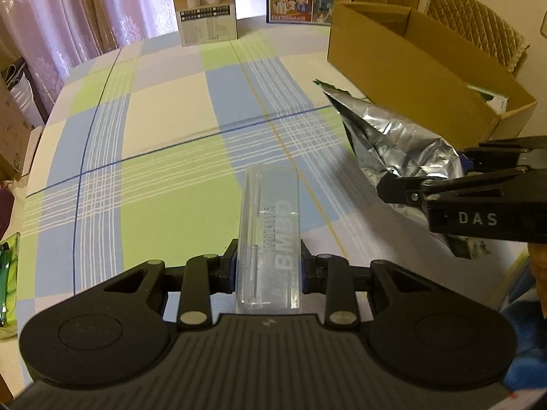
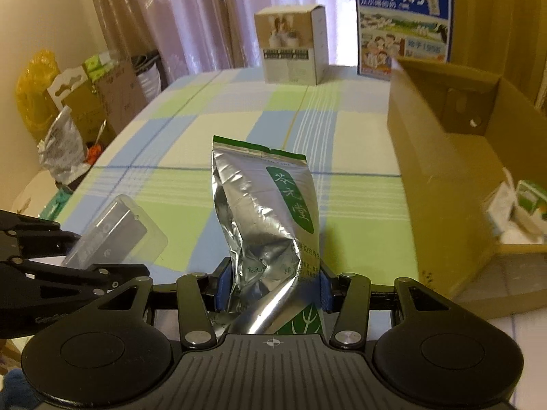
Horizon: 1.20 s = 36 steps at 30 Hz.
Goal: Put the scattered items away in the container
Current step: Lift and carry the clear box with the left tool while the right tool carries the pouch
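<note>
My left claw (image 1: 268,268) is clenched on a clear plastic case (image 1: 270,239) with white lettering, its blue pads pressing the case's two long sides. The case sticks out forward along the fingers, lifted clear of the checked cloth on the worktop (image 1: 164,143). From the right wrist camera I see the same case (image 2: 116,235) at the lower left, held in the other claw and tilted.

My right claw (image 2: 271,288) is grasping a silver foil pouch (image 2: 263,218) with a green label; the pads squeeze its crumpled lower part, and the sealed top edge points away from me, above the cloth. In the left wrist view the pouch (image 1: 393,143) hangs at the right, pinched in the black fingers (image 1: 403,189) of the right claw, just in front of the cardboard box (image 1: 410,68).

That open brown box (image 2: 444,171) stands on the right side of the worktop, and I can make out some green and white packets already lying inside it at the near end. At the far edge of the worktop stand a small printed carton (image 2: 292,48) and a blue milk carton (image 2: 403,20), both well apart from my claws. Pink curtains (image 2: 191,17) hang behind them.
</note>
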### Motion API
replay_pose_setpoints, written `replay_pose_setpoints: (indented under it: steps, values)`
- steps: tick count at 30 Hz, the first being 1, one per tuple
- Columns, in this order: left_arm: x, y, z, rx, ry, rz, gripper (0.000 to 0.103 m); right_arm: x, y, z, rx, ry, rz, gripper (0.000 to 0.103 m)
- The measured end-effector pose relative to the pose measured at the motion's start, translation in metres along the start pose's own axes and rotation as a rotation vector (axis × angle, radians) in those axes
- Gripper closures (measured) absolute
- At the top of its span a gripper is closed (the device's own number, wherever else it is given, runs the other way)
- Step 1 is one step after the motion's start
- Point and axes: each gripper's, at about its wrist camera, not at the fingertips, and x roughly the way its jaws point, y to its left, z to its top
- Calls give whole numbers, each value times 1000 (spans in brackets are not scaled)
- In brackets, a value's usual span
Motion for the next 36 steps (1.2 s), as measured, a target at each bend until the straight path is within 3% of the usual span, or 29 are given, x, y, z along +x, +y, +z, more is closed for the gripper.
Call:
replay_pose_setpoints:
  steps: [15,36]
  values:
    - [-50,-46,12,-14,-87,-55,77,-84,-21,-1,45,-102,-47,57]
    - [-64,-151,51,68,-140,-155,77,-172,-99,-2,131,-217,-170,57]
